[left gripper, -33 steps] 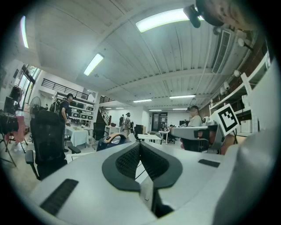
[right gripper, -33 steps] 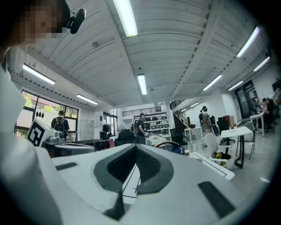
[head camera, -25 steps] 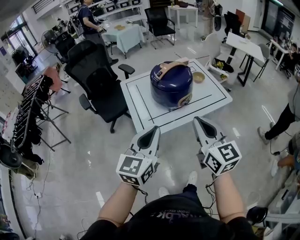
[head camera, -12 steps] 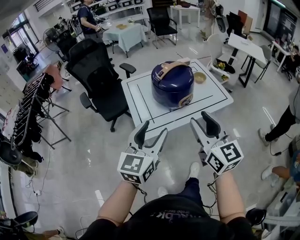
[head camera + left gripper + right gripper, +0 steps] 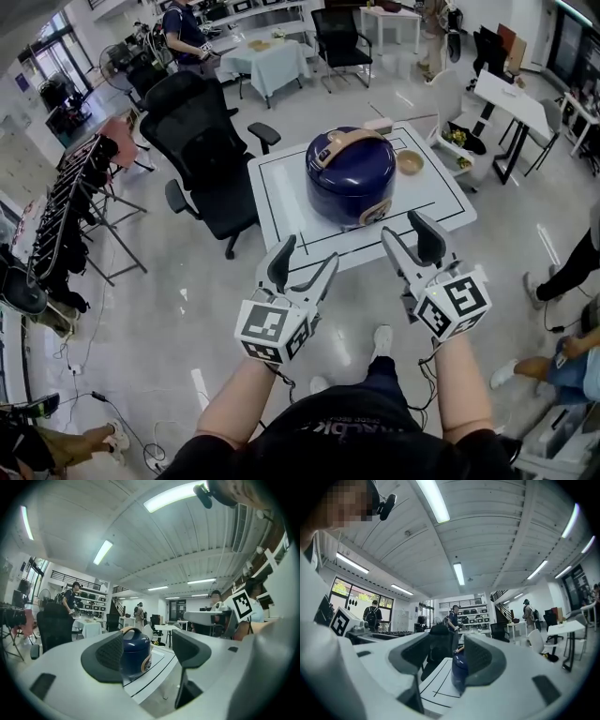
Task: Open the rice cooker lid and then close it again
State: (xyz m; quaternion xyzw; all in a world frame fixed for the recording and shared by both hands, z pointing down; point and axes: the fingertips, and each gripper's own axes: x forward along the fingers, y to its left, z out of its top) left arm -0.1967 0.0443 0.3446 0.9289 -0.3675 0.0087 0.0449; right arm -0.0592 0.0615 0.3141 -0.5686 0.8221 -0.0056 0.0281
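A dark blue rice cooker [image 5: 349, 178] with a tan handle stands on a white table [image 5: 281, 202], its lid down. Both grippers hover short of the table's near edge, pointing level at the cooker and apart from it. My left gripper [image 5: 307, 255] has its jaws opening, with nothing between them. My right gripper [image 5: 410, 228] also has its jaws opening and holds nothing. In the left gripper view the rice cooker [image 5: 137, 652] shows some way off between the spread pads of the left gripper [image 5: 150, 651]. In the right gripper view the rice cooker [image 5: 458, 671] peeks out beside the right pad of the right gripper [image 5: 447, 657].
A small bowl [image 5: 410, 161] sits on the table behind the cooker. A black office chair [image 5: 202, 155] stands at the table's left. A rack [image 5: 66, 216] lines the left wall. Other tables and chairs fill the back, and people stand at the right edge [image 5: 572, 248].
Both grippers went from shut to wide open. They also moved forward, closer to the table's near edge.
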